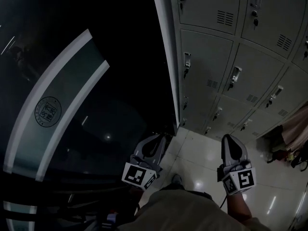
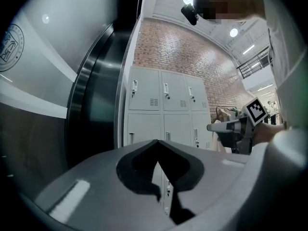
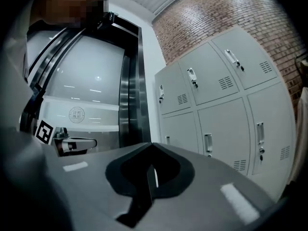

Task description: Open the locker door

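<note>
A bank of grey lockers (image 1: pixel 250 76) with closed doors stands ahead on the right, each door with a small latch handle (image 1: pixel 235 76). The lockers also show in the left gripper view (image 2: pixel 163 100) and the right gripper view (image 3: pixel 216 105), some way off. My left gripper (image 1: pixel 154 141) is held low near the dark frame, jaws together with nothing between them (image 2: pixel 158 142). My right gripper (image 1: pixel 230 139) hovers over the floor tiles, shut and empty (image 3: pixel 152 144). Neither touches a locker.
A glass wall with a round emblem (image 1: pixel 48 111) and pale stripes fills the left. A steel door frame (image 1: pixel 166 57) separates it from the lockers. Hanging clothes and bags (image 1: pixel 293 138) sit at the far right. Glossy floor tiles (image 1: pixel 202 158) lie below; brick wall (image 2: pixel 168 47) above the lockers.
</note>
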`<move>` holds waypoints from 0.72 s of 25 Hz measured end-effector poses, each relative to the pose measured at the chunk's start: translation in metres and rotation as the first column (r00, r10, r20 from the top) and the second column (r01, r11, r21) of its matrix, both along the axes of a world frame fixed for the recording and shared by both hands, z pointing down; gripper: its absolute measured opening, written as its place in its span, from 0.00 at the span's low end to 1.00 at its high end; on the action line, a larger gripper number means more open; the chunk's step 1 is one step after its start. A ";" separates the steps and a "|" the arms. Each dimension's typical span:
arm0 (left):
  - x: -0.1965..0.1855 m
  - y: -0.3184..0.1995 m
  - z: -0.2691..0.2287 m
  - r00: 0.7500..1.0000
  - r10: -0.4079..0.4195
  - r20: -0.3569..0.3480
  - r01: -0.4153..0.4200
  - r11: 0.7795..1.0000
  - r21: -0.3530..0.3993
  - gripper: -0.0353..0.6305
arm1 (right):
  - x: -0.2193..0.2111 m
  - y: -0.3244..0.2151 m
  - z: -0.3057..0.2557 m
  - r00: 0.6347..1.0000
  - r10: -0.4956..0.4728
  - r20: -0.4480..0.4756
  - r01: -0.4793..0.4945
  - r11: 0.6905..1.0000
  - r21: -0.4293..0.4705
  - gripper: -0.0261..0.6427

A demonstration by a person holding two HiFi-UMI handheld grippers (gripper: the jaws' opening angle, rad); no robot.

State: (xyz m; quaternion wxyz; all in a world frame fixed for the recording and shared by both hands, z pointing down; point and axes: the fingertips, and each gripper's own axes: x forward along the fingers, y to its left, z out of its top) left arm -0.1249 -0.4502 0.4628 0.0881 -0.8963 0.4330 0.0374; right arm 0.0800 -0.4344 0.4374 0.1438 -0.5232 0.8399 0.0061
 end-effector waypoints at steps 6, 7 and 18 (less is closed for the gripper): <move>0.005 -0.051 0.025 1.000 0.004 -0.025 -0.006 0.998 -0.058 0.14 | -0.020 -0.086 0.042 0.997 -0.039 -0.069 0.035 0.998 -0.056 0.11; 0.007 -0.058 0.027 0.999 -0.006 -0.032 0.004 0.998 -0.059 0.27 | -0.024 -0.105 0.051 0.997 -0.063 -0.053 0.060 0.996 -0.059 0.11; -0.010 -0.051 0.028 0.989 -0.124 -0.074 0.116 0.988 -0.104 0.14 | -0.097 -0.316 0.125 0.963 -0.220 -0.153 0.174 0.948 -0.266 0.34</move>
